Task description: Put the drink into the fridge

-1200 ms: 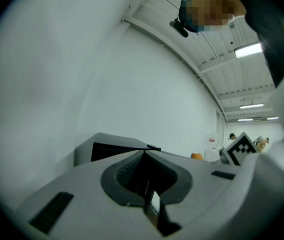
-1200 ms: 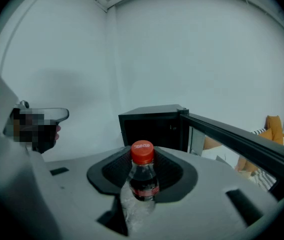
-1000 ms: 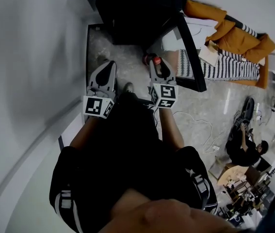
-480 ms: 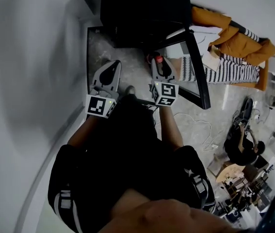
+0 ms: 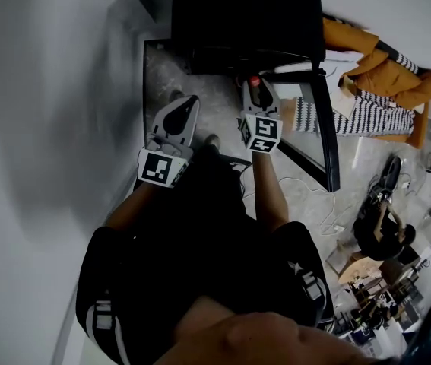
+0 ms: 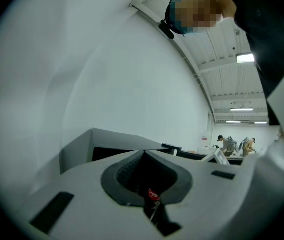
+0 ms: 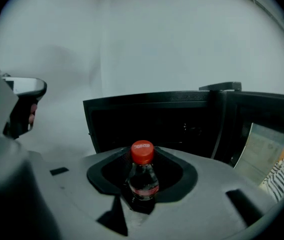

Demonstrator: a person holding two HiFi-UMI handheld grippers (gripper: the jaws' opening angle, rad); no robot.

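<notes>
looks like the right tongs (image 5: 257,96) are clamped on the drink (image 7: 143,176), cap up facing the open fridge (image 7: 157,119), probably to slide it straight in; left tongs (image 5: 188,103) clenched, empty, off aside

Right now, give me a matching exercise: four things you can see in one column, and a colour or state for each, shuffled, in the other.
1. bottle cap
2. fridge door
3. left gripper
4. right gripper

A. shut, nothing between the jaws
B. red
C. clamped on the bottle
D. swung open

Pairs: 1-B, 2-D, 3-A, 4-C.
</notes>
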